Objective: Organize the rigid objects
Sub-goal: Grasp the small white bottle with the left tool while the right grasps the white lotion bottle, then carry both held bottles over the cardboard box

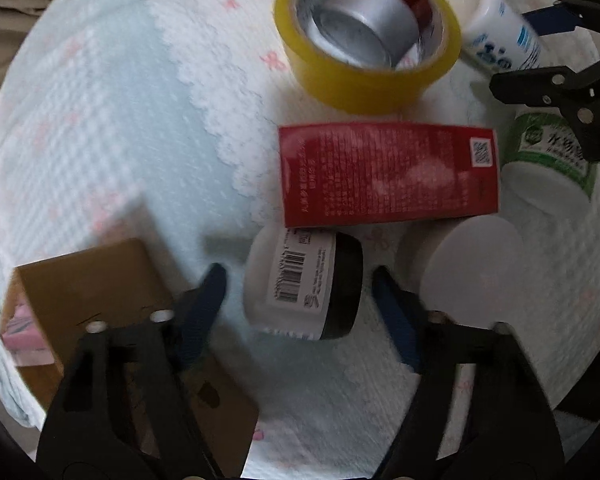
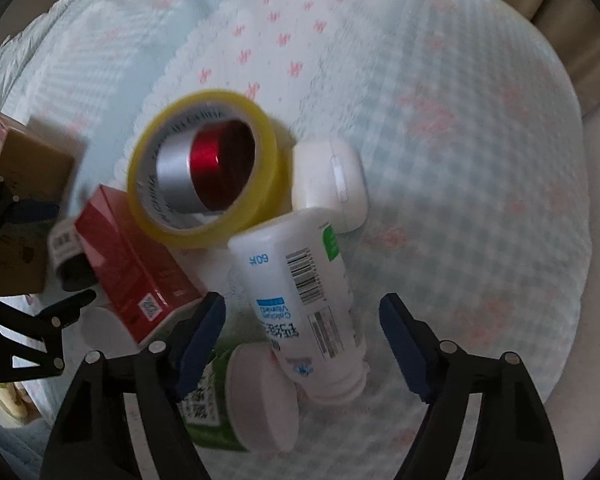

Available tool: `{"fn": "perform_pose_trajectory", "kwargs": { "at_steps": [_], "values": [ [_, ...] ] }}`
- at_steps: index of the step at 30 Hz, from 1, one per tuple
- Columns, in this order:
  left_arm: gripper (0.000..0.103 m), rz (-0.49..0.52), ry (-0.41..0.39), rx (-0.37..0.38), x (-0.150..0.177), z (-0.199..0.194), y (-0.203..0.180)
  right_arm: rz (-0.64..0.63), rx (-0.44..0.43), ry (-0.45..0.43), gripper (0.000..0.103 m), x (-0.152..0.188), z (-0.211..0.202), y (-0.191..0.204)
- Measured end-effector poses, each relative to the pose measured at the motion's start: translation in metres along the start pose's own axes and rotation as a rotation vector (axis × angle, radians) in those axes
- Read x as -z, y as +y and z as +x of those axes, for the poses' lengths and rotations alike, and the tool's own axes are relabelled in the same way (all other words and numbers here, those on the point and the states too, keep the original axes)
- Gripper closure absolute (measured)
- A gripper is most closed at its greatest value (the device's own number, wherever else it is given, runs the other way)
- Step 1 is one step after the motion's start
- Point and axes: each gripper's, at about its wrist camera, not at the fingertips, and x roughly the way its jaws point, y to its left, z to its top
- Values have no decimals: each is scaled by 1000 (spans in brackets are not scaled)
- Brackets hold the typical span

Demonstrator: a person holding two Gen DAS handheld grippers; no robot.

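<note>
Left hand-held gripper (image 1: 298, 280): spread, straddling white black-capped barcode jar (image 1: 304, 284) lying beside glossy red carton (image 1: 388, 174). Right hand-held gripper (image 2: 302, 314): spread over white plastic bottle (image 2: 300, 296). Risk: round jar rolling off blue pads (image 1: 210, 292) on closure.

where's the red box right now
The red box lies flat mid-frame in the left wrist view, just below the yellow tape roll, with the black-lidded jar touching its lower edge.
</note>
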Motion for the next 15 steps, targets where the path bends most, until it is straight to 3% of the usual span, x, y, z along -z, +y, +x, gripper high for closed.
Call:
{"fn": "perform_pose_trajectory", "kwargs": {
  "at_steps": [4,11,15],
  "values": [
    [55,-8,4,22,1,7,-1,-32,29,25,49,0,13,0],
    [56,-47,-24,34,6,5,1,-35,25,12,51,1,13,-2],
    [56,-65,-63,29,12,-7,4,49,37,-24,52,1,-4,-9]
  ]
}}
